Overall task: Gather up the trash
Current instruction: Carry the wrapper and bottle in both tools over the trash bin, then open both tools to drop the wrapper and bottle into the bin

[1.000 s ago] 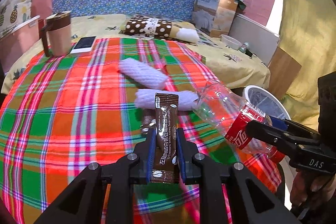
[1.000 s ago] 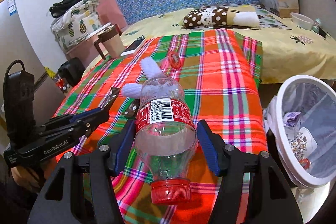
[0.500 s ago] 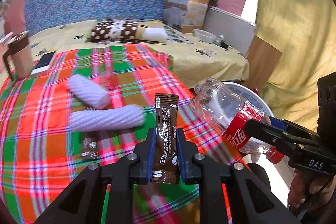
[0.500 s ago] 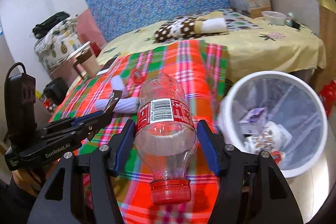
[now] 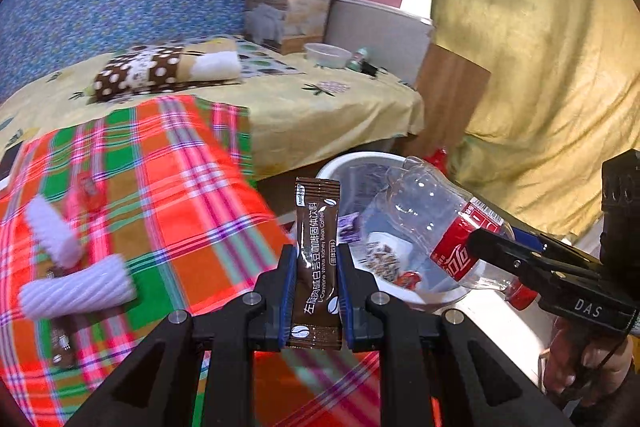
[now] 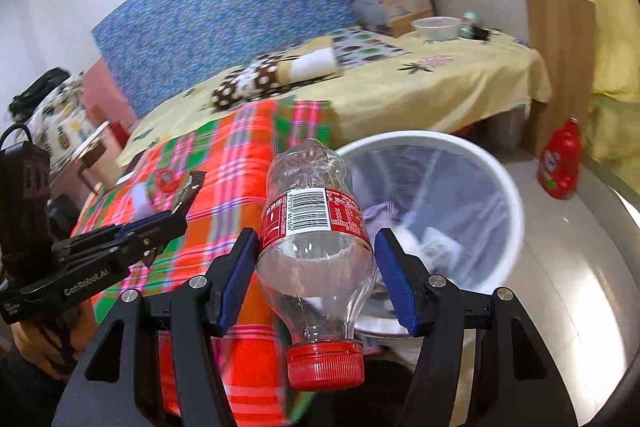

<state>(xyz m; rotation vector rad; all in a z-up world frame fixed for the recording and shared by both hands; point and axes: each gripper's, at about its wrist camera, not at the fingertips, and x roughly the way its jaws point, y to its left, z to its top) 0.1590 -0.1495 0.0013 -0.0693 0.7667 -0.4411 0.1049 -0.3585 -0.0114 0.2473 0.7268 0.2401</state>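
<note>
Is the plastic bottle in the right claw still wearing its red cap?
Yes, a red cap is screwed on the plastic bottle clamped in the right claw.

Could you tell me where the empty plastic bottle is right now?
The plastic bottle is clamped in the right gripper, cap toward the camera, beside the white bin.

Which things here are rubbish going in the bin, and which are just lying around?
Part of the job:
- coffee sachet, in the left gripper
- empty plastic bottle, in the right gripper
- white bin

Just lying about:
- two white rolls on the plaid blanket
- polka-dot pillow
- red bottle on the floor
</note>
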